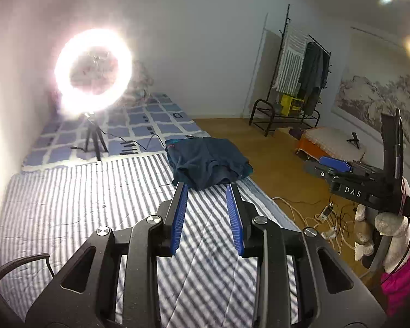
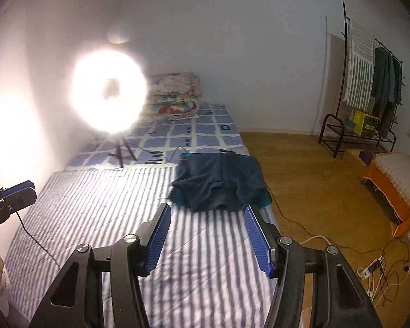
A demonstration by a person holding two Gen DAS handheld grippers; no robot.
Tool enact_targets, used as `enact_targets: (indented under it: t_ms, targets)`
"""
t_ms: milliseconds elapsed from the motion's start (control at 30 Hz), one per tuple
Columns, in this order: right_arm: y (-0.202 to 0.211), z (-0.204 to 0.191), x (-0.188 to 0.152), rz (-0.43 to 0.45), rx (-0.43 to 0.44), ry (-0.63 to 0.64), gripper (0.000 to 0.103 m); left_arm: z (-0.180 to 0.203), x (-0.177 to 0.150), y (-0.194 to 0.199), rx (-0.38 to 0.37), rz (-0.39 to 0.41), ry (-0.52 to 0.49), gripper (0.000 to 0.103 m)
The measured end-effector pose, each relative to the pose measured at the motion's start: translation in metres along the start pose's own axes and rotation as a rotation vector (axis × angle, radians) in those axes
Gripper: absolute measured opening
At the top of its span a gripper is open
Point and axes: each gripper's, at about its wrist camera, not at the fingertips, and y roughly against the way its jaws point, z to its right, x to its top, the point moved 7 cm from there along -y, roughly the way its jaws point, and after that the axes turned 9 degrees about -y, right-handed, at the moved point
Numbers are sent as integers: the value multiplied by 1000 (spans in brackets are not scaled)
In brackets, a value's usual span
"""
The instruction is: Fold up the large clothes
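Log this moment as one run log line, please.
garment: dark blue garment folded on striped bed | left claw: open, empty | right claw: open, empty | contact: none

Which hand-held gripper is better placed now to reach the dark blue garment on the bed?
Right, probably. The right hand-held gripper frames the garment's near edge with wider open jaws; the left hand-held gripper looks farther off, jaws narrower.

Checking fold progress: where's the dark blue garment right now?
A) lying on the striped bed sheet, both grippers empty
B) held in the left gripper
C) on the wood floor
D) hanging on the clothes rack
A: the dark blue garment lies bunched on the striped bed sheet, beyond the empty left gripper and right gripper.
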Motion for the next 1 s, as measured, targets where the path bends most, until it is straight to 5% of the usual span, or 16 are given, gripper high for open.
enact_targets:
  t_ms: [167,400,533,800,1000]
  targets:
    - [43,-18,-27,27,6,1,64,14,-26,53,4,17,3,30]
    - [79,-26,-69,58,-2,-13,70,27,-61,78,7,14,6,30]
    - [85,-21,-78,71,-25,-16,77,32,-72,81,20,11,-35,65]
    - [85,-11,-83,86,-48,-41,90,34,-89,83,46,4,-55,86]
    - [86,-11,-88,104,-81,-33,103,39,-91,83,55,5,-71,91]
